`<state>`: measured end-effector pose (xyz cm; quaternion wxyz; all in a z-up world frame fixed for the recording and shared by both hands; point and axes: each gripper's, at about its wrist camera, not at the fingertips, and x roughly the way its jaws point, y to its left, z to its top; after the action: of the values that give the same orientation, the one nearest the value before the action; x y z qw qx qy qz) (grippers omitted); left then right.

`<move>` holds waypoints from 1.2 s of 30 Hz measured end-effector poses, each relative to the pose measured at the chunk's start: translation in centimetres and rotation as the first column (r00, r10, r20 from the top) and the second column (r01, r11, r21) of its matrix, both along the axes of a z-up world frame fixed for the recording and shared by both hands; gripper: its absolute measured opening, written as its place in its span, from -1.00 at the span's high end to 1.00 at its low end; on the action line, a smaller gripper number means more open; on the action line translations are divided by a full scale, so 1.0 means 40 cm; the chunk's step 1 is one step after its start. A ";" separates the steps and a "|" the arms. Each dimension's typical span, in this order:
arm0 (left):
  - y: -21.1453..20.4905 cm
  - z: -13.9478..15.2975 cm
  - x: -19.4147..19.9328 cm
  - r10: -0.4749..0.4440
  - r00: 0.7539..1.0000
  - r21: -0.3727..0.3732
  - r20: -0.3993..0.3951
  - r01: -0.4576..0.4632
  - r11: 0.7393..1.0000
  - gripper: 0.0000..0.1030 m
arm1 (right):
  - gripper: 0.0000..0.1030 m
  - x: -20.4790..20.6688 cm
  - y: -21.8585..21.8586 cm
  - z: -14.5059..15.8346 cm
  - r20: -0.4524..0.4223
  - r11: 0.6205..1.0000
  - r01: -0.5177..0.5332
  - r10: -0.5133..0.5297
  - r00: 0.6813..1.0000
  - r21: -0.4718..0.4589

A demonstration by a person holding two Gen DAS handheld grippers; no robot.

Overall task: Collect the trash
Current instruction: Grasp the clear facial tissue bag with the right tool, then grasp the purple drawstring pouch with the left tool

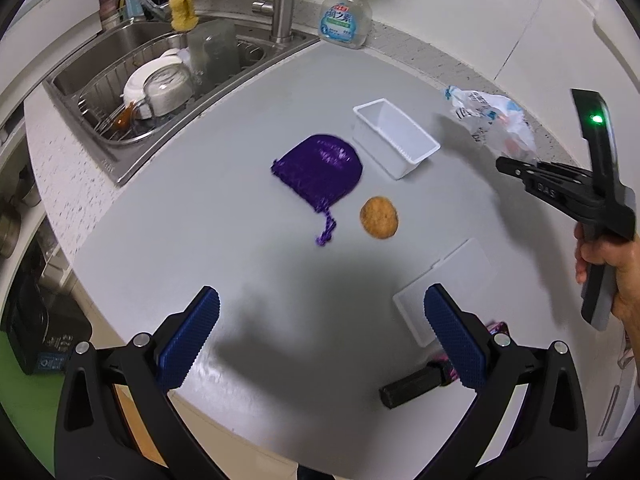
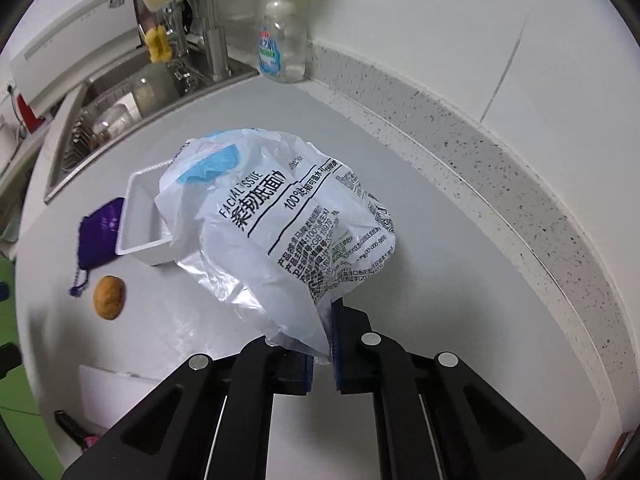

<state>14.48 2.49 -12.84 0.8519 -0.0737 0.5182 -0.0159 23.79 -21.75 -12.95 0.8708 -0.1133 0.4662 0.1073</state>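
- A clear plastic soap pump bottle (image 1: 345, 16) with a blue label stands at the back of the grey desk (image 1: 248, 128), just beside the steel tap (image 1: 282, 12).
- A steel sink (image 1: 100, 60) holds a wire rack (image 1: 120, 120) with white dishes and a glass jar.
- A yellow sponge (image 1: 183, 8) hangs above the sink.

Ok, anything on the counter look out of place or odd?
Yes: a cookie lies bare on the counter beside the purple pouch, and the white bin sits empty with its lid off, lying apart.
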 end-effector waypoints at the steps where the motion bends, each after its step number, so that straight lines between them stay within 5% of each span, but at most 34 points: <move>1: -0.002 0.003 0.007 -0.006 1.000 0.001 0.004 0.006 1.000 -0.95 | 0.89 -0.006 -0.003 0.007 0.002 1.000 0.001 -0.001 1.000 0.006; 12: -0.011 0.010 0.116 -0.080 0.996 0.026 0.038 0.079 0.997 -0.95 | 0.90 -0.082 -0.031 0.057 0.014 0.999 0.004 -0.005 1.000 0.048; 32: 0.001 -0.105 0.300 -0.116 0.993 0.139 -0.009 0.116 0.983 -0.94 | 0.90 -0.136 -0.072 0.092 0.023 0.996 0.060 -0.061 0.998 0.065; 34: 0.001 -0.107 0.303 -0.117 0.993 0.142 -0.007 0.117 0.983 -0.83 | 0.89 -0.138 -0.075 0.092 0.022 0.996 0.066 -0.067 0.997 0.066; 36: -0.007 -0.113 0.307 -0.130 0.991 0.155 -0.022 0.132 0.979 -0.41 | 0.90 -0.139 -0.076 0.092 0.022 0.995 0.072 -0.073 0.997 0.068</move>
<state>26.77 2.20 -17.37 0.8490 0.0272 0.5268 -0.0310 18.24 -24.78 -9.27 0.8831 -0.0683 0.4555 0.0898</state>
